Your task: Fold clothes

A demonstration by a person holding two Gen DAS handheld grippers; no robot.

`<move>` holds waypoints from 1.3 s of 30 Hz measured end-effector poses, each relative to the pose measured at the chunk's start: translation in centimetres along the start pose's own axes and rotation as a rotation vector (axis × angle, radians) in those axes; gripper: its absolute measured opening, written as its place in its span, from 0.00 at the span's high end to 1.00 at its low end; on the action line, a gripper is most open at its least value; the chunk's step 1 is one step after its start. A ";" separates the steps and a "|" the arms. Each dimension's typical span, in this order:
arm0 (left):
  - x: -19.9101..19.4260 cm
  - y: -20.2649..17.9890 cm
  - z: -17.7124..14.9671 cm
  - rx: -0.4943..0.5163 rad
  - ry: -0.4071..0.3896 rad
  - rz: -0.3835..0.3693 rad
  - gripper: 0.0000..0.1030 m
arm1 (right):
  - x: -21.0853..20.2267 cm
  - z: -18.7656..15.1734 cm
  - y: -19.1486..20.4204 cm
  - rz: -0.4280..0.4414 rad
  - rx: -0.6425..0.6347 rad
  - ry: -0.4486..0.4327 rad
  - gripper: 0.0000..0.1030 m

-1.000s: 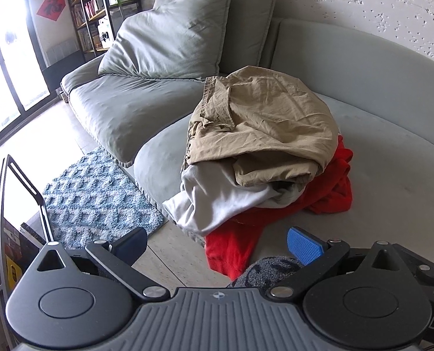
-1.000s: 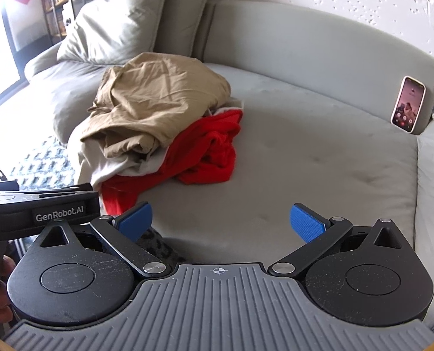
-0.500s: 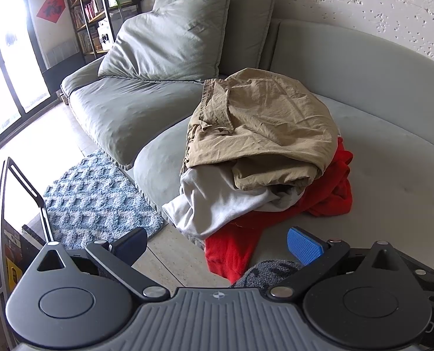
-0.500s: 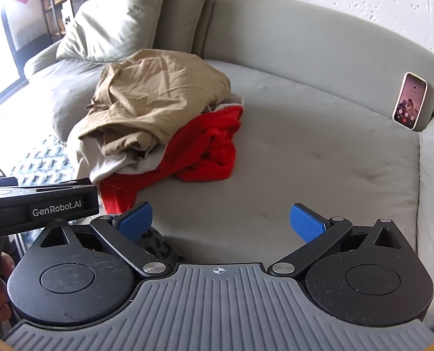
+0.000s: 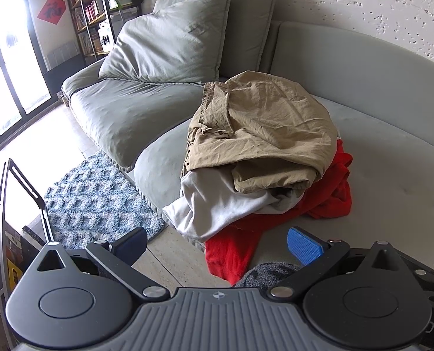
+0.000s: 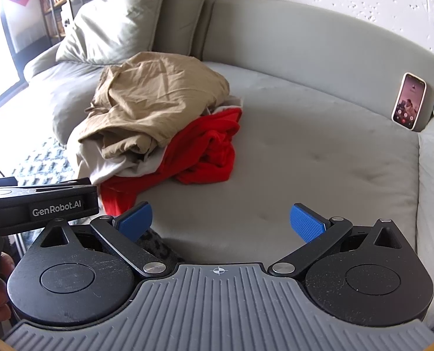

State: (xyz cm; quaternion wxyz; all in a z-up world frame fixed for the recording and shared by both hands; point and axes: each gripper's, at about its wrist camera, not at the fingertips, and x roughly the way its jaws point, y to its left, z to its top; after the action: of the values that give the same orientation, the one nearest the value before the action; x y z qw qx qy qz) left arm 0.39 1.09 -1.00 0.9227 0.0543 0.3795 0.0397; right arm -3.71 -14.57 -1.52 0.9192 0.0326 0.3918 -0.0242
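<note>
Grey-green upholstery covers the sofa (image 6: 319, 152), and a heap of clothes lies on its seat near the front edge: a tan garment (image 5: 263, 128) on top, a white one (image 5: 214, 204) under it, a red one (image 5: 331, 187) at the bottom, spilling over the edge. A phone (image 6: 409, 101) (screen lit) leans against the backrest, well apart from the heap. The left claw (image 5: 217, 244) and right claw (image 6: 219, 220) both hang short of the clothes, fingers spread wide and holding nothing.

"GenRobot.AI" in white on the black left hand-held gripper (image 6: 56, 208)
</note>
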 end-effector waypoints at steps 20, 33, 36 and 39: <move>0.4 0.0 -0.3 -0.006 0.013 -0.004 0.01 | 0.3 -0.1 -0.1 0.002 0.009 0.013 0.00; 3.1 3.0 -0.8 -0.072 0.044 0.016 0.01 | 1.3 0.8 0.4 0.008 -0.005 -0.009 0.00; 3.1 5.4 0.1 -0.092 -0.008 0.056 0.01 | 1.8 1.6 0.7 0.017 -0.033 -0.091 0.00; 2.9 8.1 1.1 -0.110 -0.071 0.079 0.01 | 3.1 2.4 1.3 0.070 -0.049 -0.160 0.00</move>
State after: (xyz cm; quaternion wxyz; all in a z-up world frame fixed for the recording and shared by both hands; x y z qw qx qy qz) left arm 2.94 9.35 -1.15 0.9350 0.0199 0.3412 0.0948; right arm 0.23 -13.50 -2.05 0.9483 0.0218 0.3163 0.0148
